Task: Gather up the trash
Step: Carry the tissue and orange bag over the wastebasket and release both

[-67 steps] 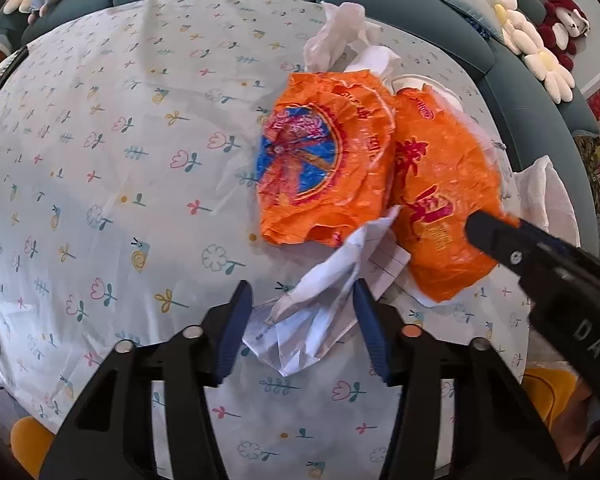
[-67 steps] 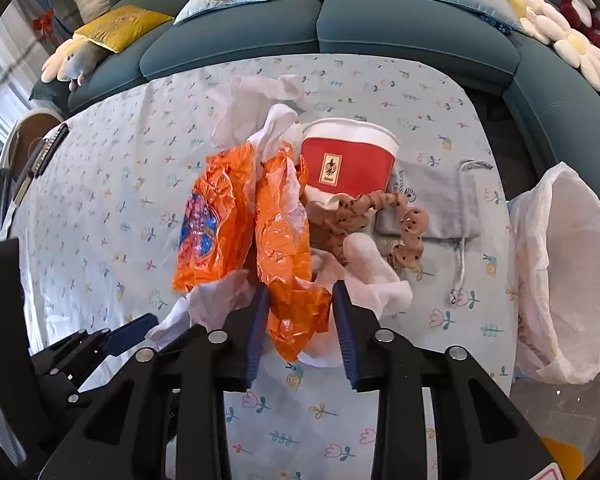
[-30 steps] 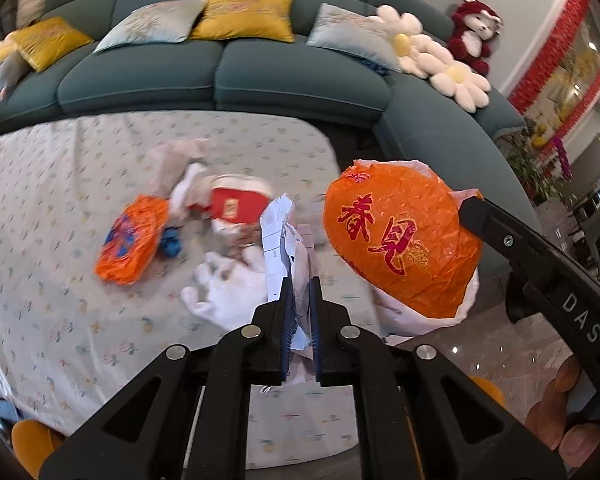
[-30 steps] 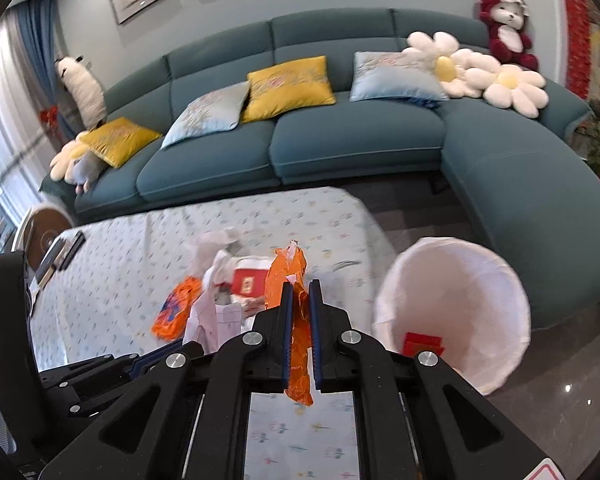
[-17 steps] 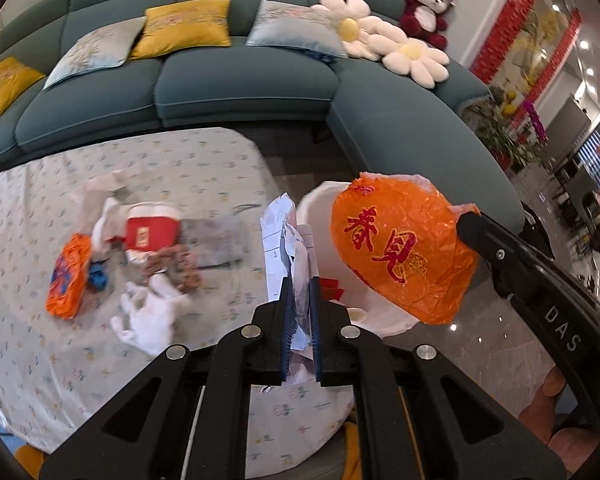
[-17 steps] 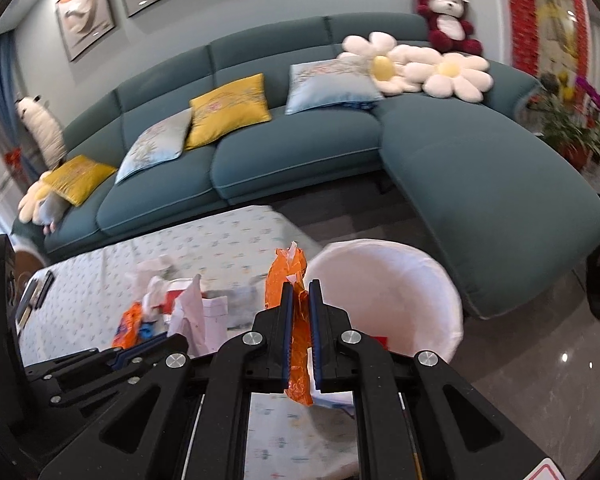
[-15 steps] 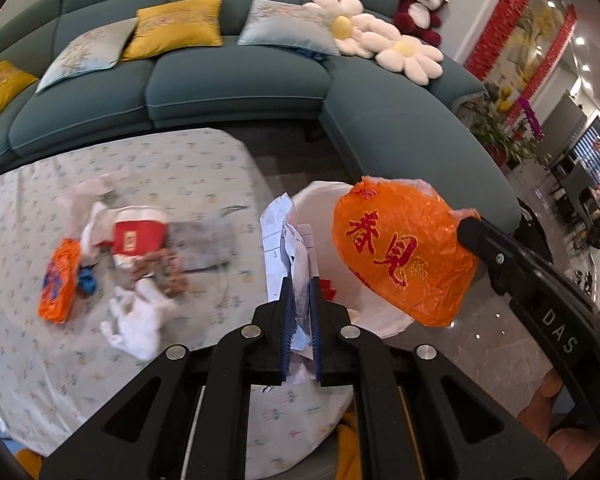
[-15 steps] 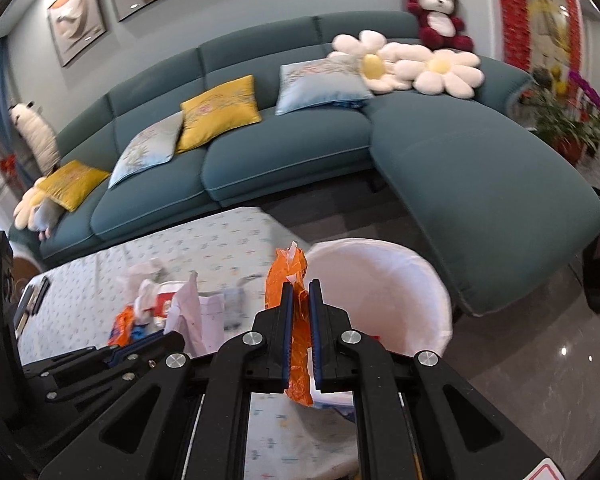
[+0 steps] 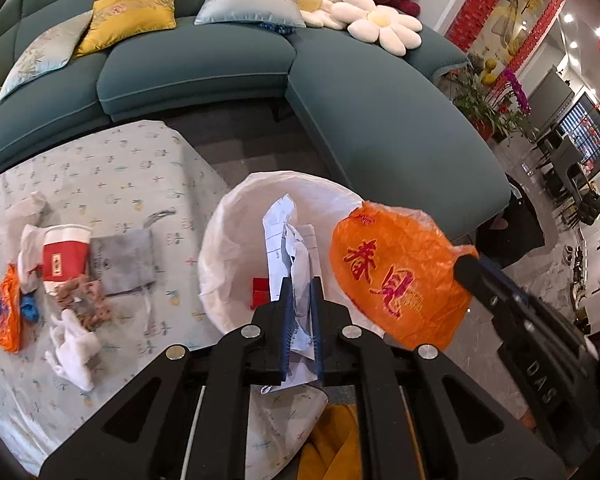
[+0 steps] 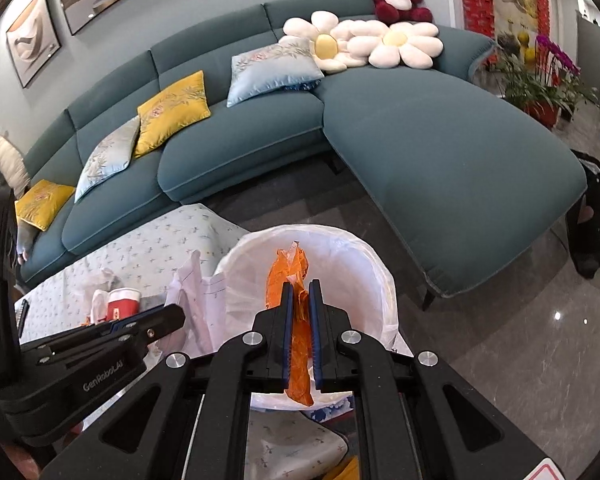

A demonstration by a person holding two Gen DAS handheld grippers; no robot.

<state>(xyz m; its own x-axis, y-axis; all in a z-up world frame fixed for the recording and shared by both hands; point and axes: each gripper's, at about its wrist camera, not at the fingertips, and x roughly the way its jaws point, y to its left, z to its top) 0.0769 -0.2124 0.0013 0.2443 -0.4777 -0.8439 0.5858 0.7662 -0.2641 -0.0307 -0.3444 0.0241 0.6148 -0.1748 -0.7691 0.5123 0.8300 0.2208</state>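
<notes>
while we held both pieces of trash over the white-lined bin [image 9: 224, 240], our left gripper [image 9: 300, 312] was clenched on a crumpled white paper [image 9: 288, 240] and our right gripper [image 10: 300, 320] was clenched on an orange plastic bag [image 10: 288, 276]. both hung above the bin's mouth, which stood on the floor just beside the table [image 9: 112, 168]. we judged the risk to lie in the release: the bag was light and billowy and hung near the bin's far rim in the left view, so it could drift or catch on the liner and slide to the floor, and the paper could snag on our pads. on the table remained a red paper cup [image 9: 66, 256], a grey pouch [image 9: 124, 260], white tissues [image 9: 74, 344] and another orange wrapper [image 9: 10, 316]. our two grippers crowded each other over the bin.
</notes>
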